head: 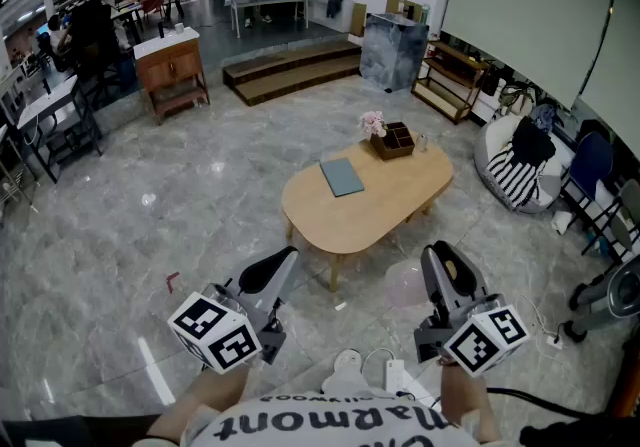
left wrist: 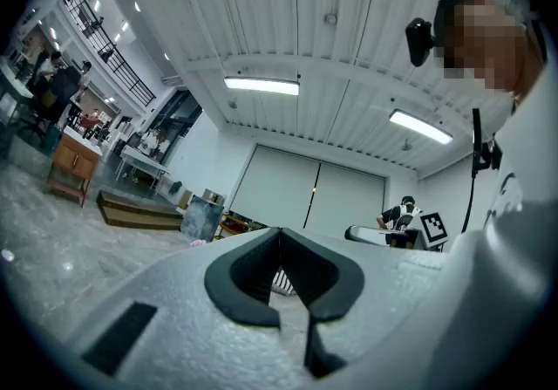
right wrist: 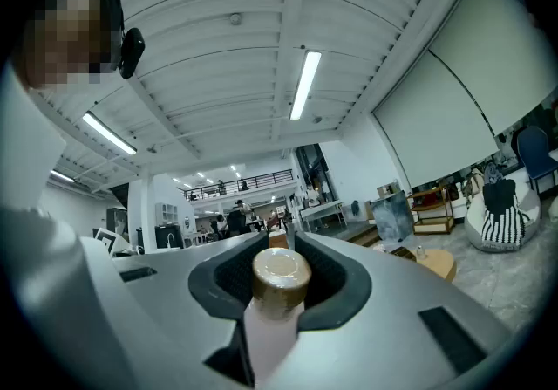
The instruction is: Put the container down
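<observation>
My right gripper (right wrist: 281, 236) is shut on the container (right wrist: 279, 279), a small pale pink jar with a brown lid. The jar sits upright between the dark pads (right wrist: 344, 279), lid end towards the tips. In the head view the right gripper (head: 437, 253) is held low at the right, above the floor and short of the wooden table (head: 390, 197). A faint translucent shape (head: 406, 285) shows beside it. My left gripper (head: 290, 257) is at the lower left. Its jaws (left wrist: 279, 233) meet at the tips with nothing between them.
On the oval coffee table lie a grey-blue book (head: 342, 176), a brown box (head: 393, 140) and small flowers (head: 373, 122). A striped beanbag (head: 518, 178) stands at the right. Cables and a white power strip (head: 396, 375) lie on the marble floor by the person's feet.
</observation>
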The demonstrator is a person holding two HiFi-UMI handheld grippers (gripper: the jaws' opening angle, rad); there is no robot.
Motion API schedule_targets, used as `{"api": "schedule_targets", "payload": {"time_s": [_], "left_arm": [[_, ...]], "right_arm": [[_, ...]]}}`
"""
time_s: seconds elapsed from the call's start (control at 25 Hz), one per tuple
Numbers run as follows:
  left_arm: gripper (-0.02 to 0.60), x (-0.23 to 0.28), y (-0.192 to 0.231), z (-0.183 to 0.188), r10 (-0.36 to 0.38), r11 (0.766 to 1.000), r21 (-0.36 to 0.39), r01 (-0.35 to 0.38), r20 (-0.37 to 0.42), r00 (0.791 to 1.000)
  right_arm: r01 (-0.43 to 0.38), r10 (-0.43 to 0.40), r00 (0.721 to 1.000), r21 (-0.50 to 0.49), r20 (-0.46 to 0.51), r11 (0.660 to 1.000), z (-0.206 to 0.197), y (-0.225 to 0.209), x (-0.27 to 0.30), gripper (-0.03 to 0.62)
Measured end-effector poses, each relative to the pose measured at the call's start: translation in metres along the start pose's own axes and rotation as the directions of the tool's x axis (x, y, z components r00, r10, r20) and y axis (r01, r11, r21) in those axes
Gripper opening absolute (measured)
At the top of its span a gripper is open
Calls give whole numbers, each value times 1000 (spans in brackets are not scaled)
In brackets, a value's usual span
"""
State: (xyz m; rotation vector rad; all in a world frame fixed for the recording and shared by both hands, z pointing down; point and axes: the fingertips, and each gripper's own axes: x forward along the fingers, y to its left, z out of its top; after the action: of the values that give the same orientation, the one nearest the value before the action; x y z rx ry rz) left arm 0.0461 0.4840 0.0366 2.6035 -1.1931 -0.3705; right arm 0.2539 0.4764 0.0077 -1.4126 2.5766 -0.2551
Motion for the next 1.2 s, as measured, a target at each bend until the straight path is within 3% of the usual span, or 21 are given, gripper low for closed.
{"api": "schedule_targets", "payload": {"time_s": [0.64, 0.92, 1.2], "left_arm": [[15, -29, 21, 6, 28, 999, -37, -27, 24, 999], [15, -19, 75, 19, 115, 993, -36, -114, 50, 992], [15, 38, 123, 37, 165, 986, -12, -164, 75, 984]], "right_arm": [[24, -24, 1000, 6, 3, 1000, 4, 5, 13, 95], [-21, 21, 1000, 9, 2, 1000, -2, -23, 81, 95], [-111, 111, 994, 5, -7, 994, 4, -58, 173, 95]]}}
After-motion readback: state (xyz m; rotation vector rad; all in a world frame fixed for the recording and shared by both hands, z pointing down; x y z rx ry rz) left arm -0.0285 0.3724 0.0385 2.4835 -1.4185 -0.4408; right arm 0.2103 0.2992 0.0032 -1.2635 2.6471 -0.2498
